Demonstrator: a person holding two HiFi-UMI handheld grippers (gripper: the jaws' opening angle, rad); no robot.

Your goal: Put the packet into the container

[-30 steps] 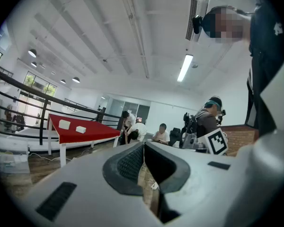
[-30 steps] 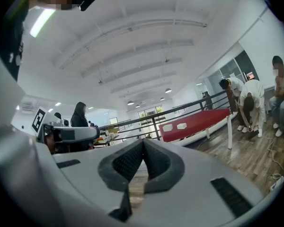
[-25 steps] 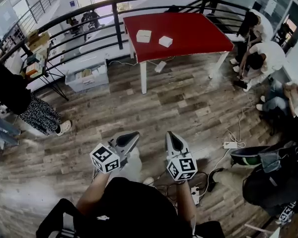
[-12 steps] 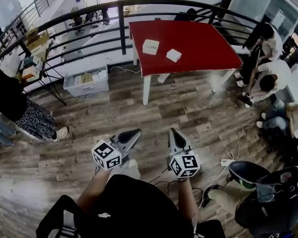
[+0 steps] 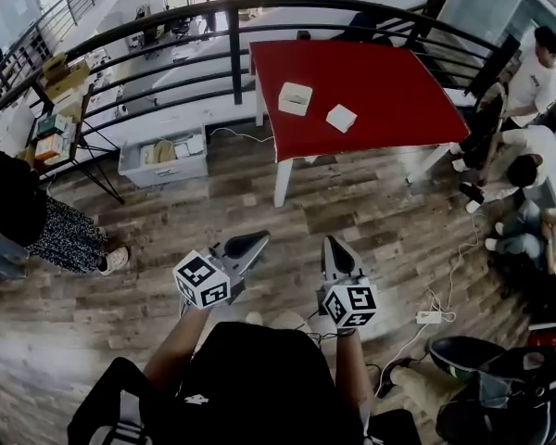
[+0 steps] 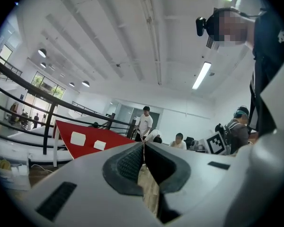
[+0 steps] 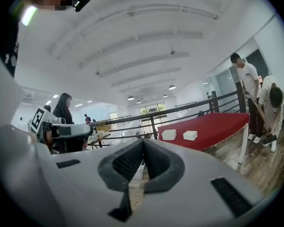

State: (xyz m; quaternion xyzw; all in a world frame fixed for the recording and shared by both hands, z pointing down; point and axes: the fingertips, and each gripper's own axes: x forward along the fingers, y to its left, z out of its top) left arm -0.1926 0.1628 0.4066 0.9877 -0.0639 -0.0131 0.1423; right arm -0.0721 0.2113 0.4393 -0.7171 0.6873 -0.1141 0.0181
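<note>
As the tabletop (image 5: pixel 398 77) is brought closer, left claw (image 5: pixel 258 239) and right claw (image 5: pixel 331 244) are carried pressed together, empty, the packet (image 5: pixel 341 118) not yet reached.

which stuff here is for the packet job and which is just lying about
Job: packet and container, both on the red table; left gripper and right gripper, both shut and empty.

Lying about: grey bin by the railing, power strip on the floor, bags at lower right.
</note>
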